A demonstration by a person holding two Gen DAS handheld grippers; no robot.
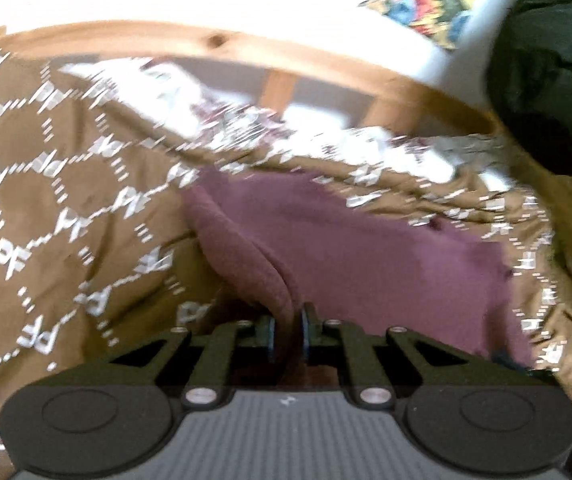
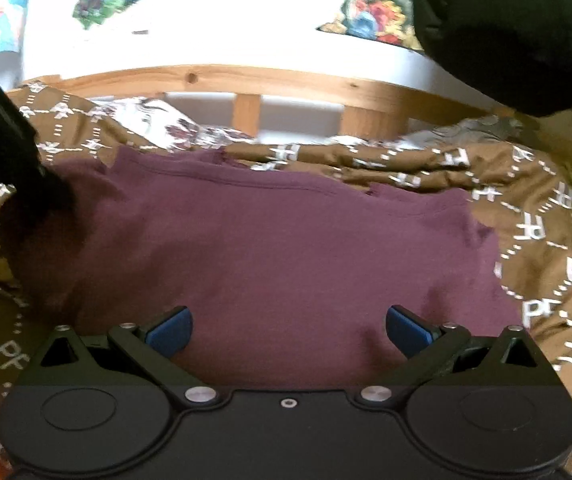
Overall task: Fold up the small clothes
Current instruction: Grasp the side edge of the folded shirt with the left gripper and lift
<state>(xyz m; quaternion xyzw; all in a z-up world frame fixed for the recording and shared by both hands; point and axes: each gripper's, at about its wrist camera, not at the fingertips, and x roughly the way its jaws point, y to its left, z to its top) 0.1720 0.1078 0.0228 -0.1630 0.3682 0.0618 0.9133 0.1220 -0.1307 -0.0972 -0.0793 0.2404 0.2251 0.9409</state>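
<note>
Maroon cloth is spread across the brown patterned bedcover (image 2: pixel 534 208), and the fold is only just being started. The maroon garment (image 2: pixel 269 240) lies mostly flat and open on the bed, its far hem running along below the wooden bed rail (image 2: pixel 213 76); no finished fold is seen anywhere on it. On its left side an edge is being lifted: in the left wrist view a curled flap of the garment (image 1: pixel 245 256) is drawn up into the left claw (image 1: pixel 287 334), whose fingers are pressed together with the fabric pinched between them. The left claw is pointed steeply down at the bed, and the strong blur in its view suggests it is on the move. The right claw (image 2: pixel 288 332) is held low over the near part of the garment, fingers spread wide, nothing gripped, tilted gently downward. Whether its blue pads (image 2: pixel 169 334) are touching the cloth cannot be told. A dark shape at the left of the right wrist view is taken to be the left tool. Left to do, by this reading: the flap carried across, the further folds, the smoothing.
</note>
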